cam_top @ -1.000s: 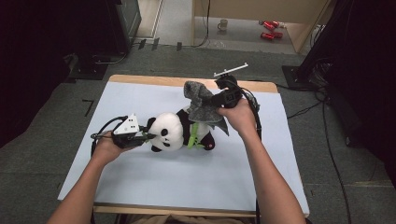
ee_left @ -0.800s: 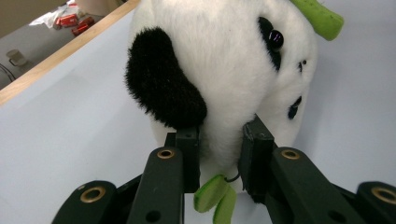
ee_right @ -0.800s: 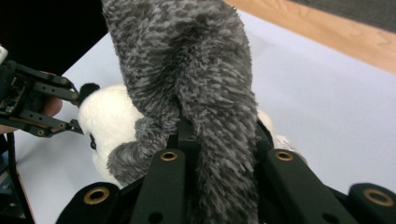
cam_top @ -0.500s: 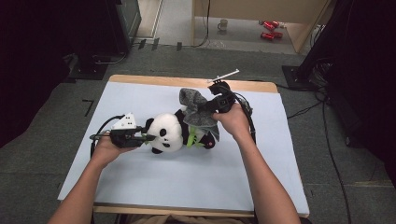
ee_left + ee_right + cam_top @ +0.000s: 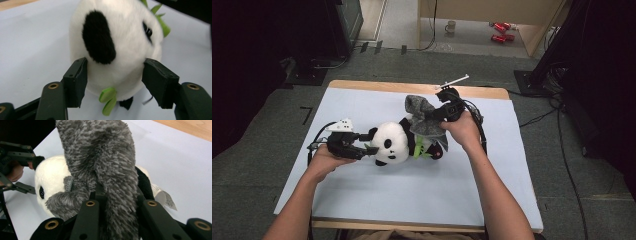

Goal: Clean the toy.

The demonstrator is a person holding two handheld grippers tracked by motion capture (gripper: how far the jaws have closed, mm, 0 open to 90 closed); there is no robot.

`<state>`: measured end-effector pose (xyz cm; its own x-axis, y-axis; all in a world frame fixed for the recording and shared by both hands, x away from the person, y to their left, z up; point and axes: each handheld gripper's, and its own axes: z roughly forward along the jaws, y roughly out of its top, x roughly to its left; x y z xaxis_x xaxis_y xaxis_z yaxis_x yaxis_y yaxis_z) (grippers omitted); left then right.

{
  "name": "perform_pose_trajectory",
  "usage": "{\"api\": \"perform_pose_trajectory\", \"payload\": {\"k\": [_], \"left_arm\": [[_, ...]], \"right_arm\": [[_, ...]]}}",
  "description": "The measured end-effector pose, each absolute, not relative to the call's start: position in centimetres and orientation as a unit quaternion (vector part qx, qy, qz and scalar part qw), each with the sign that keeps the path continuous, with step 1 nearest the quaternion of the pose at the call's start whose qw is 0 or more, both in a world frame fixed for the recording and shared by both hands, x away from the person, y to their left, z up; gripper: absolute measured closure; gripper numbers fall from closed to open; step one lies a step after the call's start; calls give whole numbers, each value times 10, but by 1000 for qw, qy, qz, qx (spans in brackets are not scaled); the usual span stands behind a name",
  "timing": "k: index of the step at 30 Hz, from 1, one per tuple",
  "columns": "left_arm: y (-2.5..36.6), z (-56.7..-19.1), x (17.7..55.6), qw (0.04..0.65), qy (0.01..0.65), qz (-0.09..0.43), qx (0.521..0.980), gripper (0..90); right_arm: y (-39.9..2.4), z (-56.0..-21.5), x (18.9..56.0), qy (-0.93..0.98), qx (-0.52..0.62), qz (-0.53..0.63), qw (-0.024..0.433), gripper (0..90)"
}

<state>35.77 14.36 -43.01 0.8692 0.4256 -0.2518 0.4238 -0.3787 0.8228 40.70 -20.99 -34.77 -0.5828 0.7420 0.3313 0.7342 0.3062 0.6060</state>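
On the worktop (image 5: 362, 200) the panda toy (image 5: 393, 144) lies mid-surface. The grey fuzzy cloth (image 5: 424, 120) drapes over its body, pinched by the right tongs (image 5: 437, 114). The left tongs (image 5: 368, 148) bracket the head, seemingly touching. A hard upward pull could tip the panda free.

Item: my work table (image 5: 362, 84), wooden top showing along the far edge, covered by a pale blue sheet (image 5: 412, 195). On the sheet, near the middle: one plush panda (image 5: 392, 144), lying on its side, white paper tag (image 5: 163, 198) resting beside it.
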Motion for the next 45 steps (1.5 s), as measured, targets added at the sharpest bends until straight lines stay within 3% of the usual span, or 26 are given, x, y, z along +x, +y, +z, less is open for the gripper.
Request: {"api": "perform_pose_trajectory", "payload": {"k": [4,9,19,23,28,32,40,42,45], "left_arm": [[150,-423,356,531,274,-18,802,329],[143,-428,357,519,296,-36,801,233],[127,-437,368,514,330,-55,790,194],[126,-437,368,507,328,-57,795,319],[125,-434,363,493,312,-27,812,526],[121,-428,359,498,294,-2,816,643],[111,-407,353,532,250,84,805,719],[109,-407,349,538,220,118,805,720],[107,-412,347,540,183,129,812,719]], "right_arm": [[-209,-348,406,809,455,373,6,767],[-207,-347,404,811,452,371,10,768],[-212,-347,389,816,440,375,11,767],[-214,-347,386,815,441,376,8,766],[-212,-342,386,810,439,389,4,766],[-210,-329,384,806,432,406,6,766],[-209,-307,380,800,421,427,18,765],[-210,-302,379,796,419,435,18,766],[-211,-296,378,791,417,447,20,766]]}}
